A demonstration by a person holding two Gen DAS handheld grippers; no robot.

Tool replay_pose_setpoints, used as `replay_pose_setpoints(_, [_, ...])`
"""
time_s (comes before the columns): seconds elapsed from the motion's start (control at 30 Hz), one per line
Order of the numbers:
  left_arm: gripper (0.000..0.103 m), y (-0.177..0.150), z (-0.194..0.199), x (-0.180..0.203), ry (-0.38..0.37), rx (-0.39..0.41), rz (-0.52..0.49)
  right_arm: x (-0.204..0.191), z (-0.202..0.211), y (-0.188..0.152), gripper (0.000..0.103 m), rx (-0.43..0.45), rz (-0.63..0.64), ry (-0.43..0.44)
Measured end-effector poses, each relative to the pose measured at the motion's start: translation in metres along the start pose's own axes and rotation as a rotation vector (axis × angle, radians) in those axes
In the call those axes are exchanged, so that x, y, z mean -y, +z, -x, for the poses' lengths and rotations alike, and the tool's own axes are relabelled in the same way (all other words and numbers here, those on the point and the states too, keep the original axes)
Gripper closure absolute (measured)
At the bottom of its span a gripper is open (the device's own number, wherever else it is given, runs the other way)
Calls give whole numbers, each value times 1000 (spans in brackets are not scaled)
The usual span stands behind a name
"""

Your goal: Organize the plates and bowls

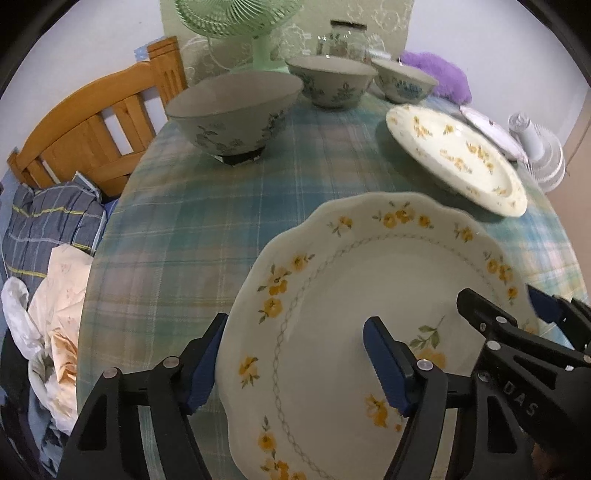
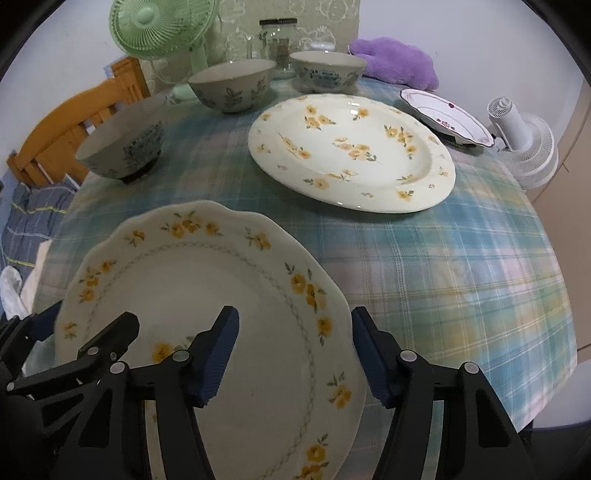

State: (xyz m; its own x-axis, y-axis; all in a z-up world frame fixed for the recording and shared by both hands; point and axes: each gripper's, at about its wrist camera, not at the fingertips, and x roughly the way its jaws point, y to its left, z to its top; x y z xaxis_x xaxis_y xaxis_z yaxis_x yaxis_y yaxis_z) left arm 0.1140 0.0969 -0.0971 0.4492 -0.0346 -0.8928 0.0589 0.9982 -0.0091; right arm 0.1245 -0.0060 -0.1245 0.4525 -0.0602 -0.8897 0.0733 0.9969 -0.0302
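The scalloped cream plate with yellow flowers (image 2: 207, 314) lies nearest, in front of the large oval floral platter (image 2: 351, 151). Left gripper (image 1: 295, 365) and right gripper (image 2: 295, 358) straddle opposite rims, jaws spread, not yet pinching. Close both evenly before lifting.

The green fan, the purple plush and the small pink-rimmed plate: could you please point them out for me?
Green fan (image 2: 162, 26), right wrist view, on its grille.
Purple plush (image 2: 397, 61), right wrist view, on its middle.
Pink-rimmed plate (image 2: 448, 114), right wrist view, on its well.
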Motion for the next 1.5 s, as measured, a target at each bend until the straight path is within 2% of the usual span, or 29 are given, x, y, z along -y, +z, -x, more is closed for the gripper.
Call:
replay_pose_setpoints(0.43, [30, 16, -5, -8, -95, -64, -59, -6, 1, 5, 35, -62, -46, -45])
replay_pose_setpoints(0.63, [31, 29, 6, 2, -151, -48, -102, 1, 21, 12, 35, -53, -81, -95])
replay_pose_setpoints(0.9, [31, 39, 14, 31, -183, -5, -154, 33, 41, 17, 37, 17, -140, -132])
replay_pose_setpoints(1.23, [30, 45, 15, 85, -149, 8, -101, 91, 34, 24, 38, 26, -110, -84])
replay_pose_setpoints(1.5, [29, 51, 7, 143, -133, -4, -79, 148, 28, 30, 38, 17, -85, -60])
